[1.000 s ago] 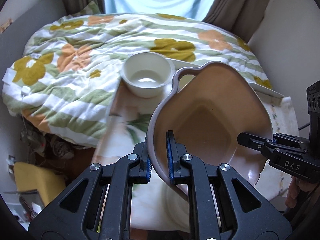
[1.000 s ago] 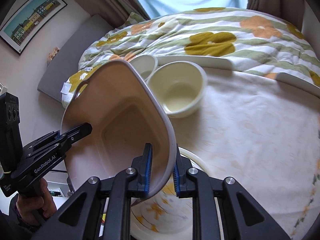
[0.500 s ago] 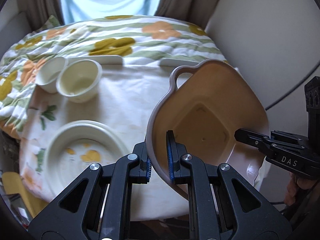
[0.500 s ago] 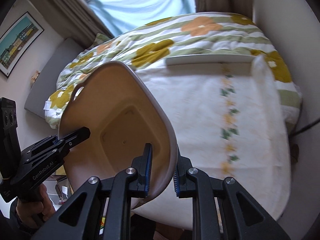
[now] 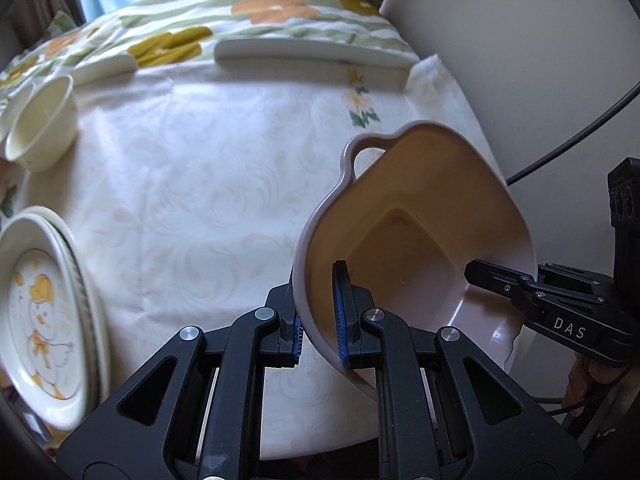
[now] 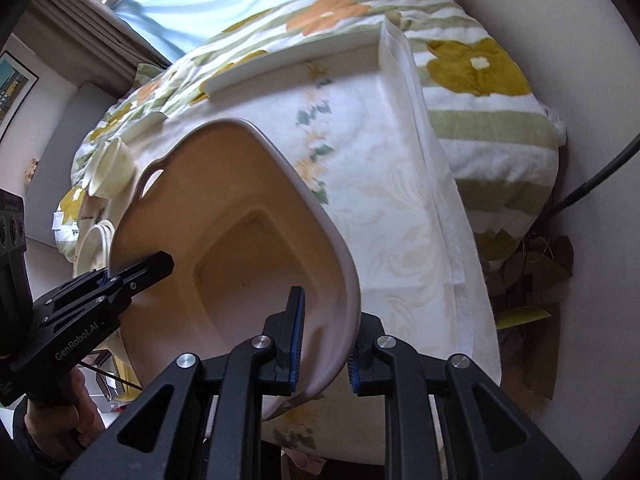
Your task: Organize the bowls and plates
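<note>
Left gripper [image 5: 318,322] clamped on near rim of tilted beige basin [image 5: 416,248]. Right gripper [image 6: 324,344] pinching opposite rim. Stacked plates [image 5: 44,312] far left, cream bowl [image 5: 40,136] ahead-left.

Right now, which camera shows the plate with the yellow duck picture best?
The left wrist view. There the duck plate lies at the left edge on the table, its drawing readable. The right wrist view shows only a pale rim sliver, because the pink basin hides the rest.
</note>
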`<state>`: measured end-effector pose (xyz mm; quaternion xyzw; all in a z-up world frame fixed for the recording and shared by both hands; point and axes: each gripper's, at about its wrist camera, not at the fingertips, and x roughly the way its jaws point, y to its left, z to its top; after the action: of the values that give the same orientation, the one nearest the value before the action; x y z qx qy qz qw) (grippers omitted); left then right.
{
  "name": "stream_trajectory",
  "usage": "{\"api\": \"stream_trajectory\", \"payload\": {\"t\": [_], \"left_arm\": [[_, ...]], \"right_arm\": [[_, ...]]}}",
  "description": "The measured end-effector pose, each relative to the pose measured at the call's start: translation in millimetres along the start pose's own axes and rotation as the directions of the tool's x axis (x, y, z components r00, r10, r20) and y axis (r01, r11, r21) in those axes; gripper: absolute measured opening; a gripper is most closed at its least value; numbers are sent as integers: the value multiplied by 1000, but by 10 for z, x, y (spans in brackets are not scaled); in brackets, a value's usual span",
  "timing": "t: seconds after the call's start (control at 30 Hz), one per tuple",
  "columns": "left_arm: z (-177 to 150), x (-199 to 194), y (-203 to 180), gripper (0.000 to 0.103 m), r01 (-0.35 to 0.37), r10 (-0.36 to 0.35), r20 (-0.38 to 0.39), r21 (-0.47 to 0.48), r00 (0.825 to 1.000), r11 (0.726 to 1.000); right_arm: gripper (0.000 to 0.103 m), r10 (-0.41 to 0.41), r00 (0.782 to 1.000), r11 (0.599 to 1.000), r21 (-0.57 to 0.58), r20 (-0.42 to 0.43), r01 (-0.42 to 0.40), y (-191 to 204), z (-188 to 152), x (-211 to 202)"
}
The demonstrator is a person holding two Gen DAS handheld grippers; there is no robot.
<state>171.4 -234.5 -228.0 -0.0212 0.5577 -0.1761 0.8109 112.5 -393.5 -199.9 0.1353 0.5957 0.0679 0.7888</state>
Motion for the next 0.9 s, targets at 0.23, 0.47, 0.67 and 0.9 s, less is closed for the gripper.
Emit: {"api": "stream_trajectory", "payload": {"t": [0.23,0.47,0.67,0.9], "left_arm": [[-46,238,62,11,-16,15,-42,-11,999,1000],[9,295,47,11,-24,25,-45,10,999,1000],[-7,292,-6,52,-25,26,-39,29,999,999],[-27,216,-86,81,-46,46,5,71,999,996]], "right_arm": [[17,12,1000,1000,10,-25,-12,-121,-56,183],[17,35,999,999,24,-19,-34,-178,-41,222],[17,63,998,997,54,-14,-63,-210,-30,241],[51,87,996,992,95,16,-88,-226,-45,212]]}}
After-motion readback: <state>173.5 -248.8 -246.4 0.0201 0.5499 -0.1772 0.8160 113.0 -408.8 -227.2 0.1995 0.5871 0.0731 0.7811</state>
